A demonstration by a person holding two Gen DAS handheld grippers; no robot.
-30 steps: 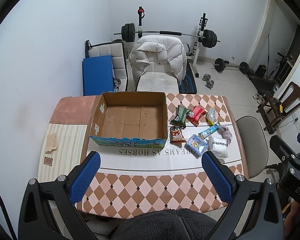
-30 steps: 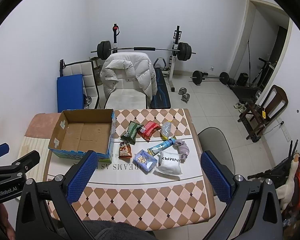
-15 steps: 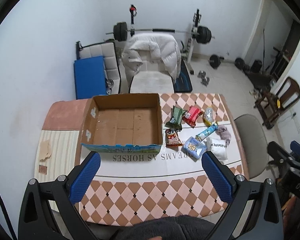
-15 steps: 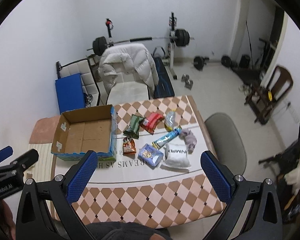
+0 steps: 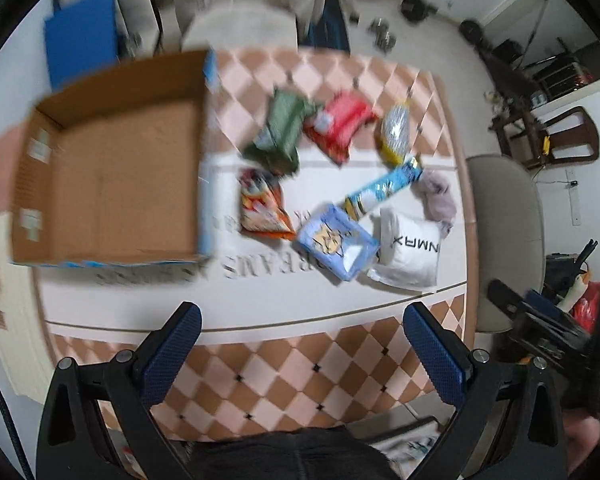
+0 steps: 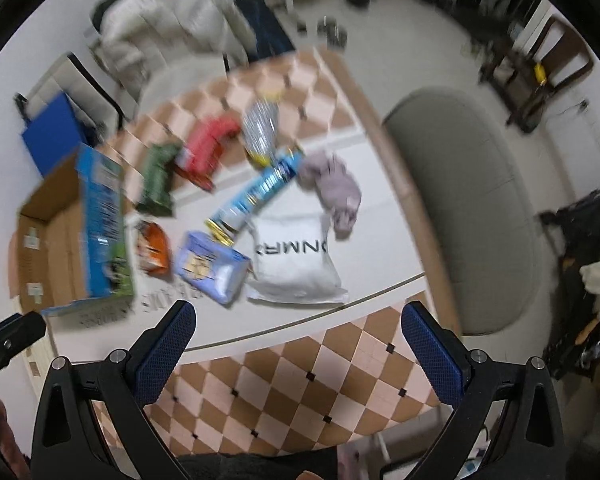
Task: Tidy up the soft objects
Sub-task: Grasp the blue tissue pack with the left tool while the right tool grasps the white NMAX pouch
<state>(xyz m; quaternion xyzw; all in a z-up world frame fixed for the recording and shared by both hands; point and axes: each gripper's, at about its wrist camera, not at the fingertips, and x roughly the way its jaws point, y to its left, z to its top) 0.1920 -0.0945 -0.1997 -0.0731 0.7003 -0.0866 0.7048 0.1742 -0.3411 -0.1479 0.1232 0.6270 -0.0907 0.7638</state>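
1. Left gripper (image 5: pixel 300 344) and right gripper (image 6: pixel 298 340): both spread wide, holding nothing, above the bench's (image 5: pixel 284 376) near edge.
2. Soft packets, including the white pouch (image 6: pixel 296 260) and blue pack (image 6: pixel 210 268), lie clustered right of the cardboard box (image 5: pixel 108 176), apparently empty; blur hampers certainty.
3. Likely destination: the box, open-topped.
4. A grey chair (image 6: pixel 460 208) stands beside the bench; nothing obstructs the approach.

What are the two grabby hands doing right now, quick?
Left gripper: open, holding nothing, above the table.
Right gripper: open, holding nothing, also above the table.
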